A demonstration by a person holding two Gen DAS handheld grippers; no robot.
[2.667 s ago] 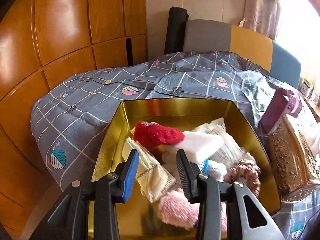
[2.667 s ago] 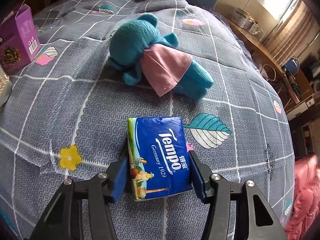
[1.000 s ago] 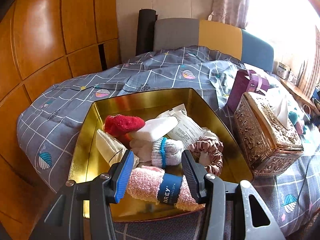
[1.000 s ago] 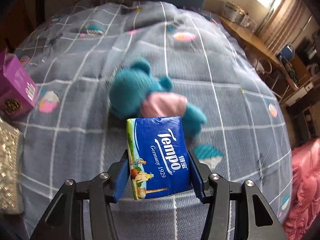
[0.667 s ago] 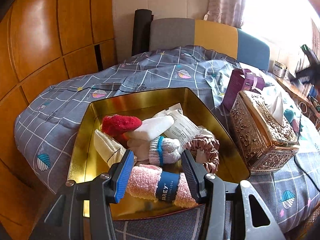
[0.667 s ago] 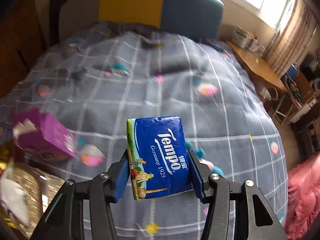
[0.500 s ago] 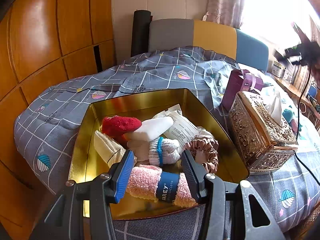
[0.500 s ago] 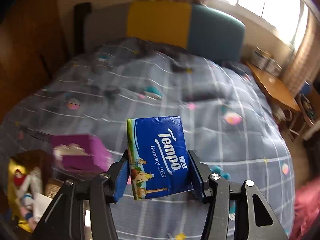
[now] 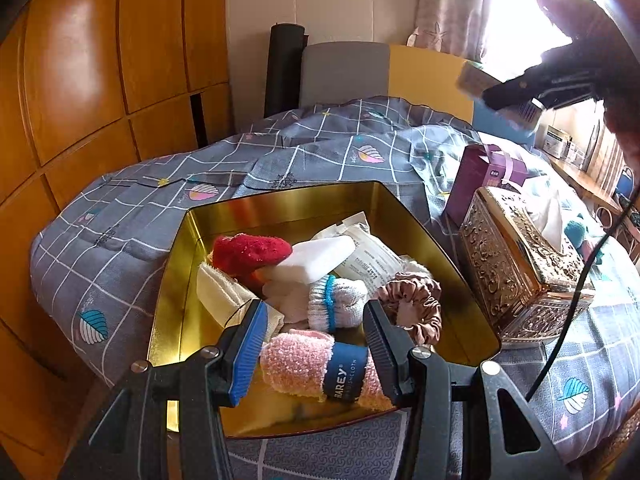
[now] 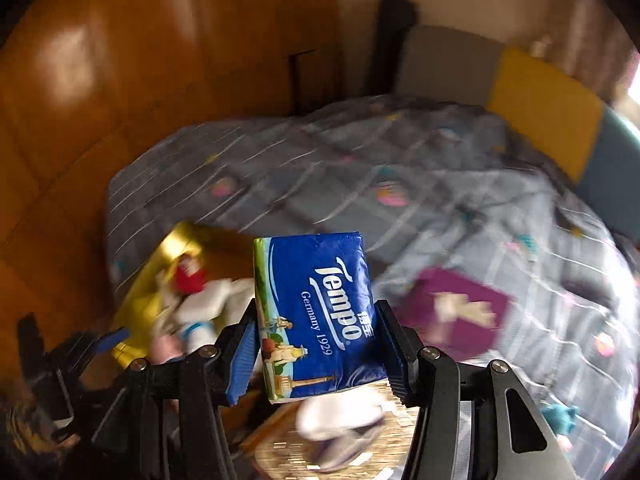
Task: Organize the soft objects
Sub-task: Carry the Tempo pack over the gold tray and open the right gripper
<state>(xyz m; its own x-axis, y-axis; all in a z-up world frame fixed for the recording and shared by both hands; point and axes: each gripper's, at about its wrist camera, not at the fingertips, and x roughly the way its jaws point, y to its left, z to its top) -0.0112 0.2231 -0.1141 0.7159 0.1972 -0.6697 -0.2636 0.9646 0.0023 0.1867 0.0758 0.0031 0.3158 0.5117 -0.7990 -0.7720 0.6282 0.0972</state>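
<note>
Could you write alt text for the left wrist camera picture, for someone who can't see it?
A gold tin on a grey patterned quilt holds soft things: a red sock, a white sock, a pink scrunchie. In the foreground the left gripper has its jaws either side of a rolled pink cloth. An ornate gold tissue box stands beside the tin.

Wood-panel wardrobe (image 9: 100, 80) stood left of bed (image 9: 312, 152), grey/yellow/blue headboard (image 9: 384, 72) behind it, curtained window (image 9: 512, 12) blown out bright.
</note>
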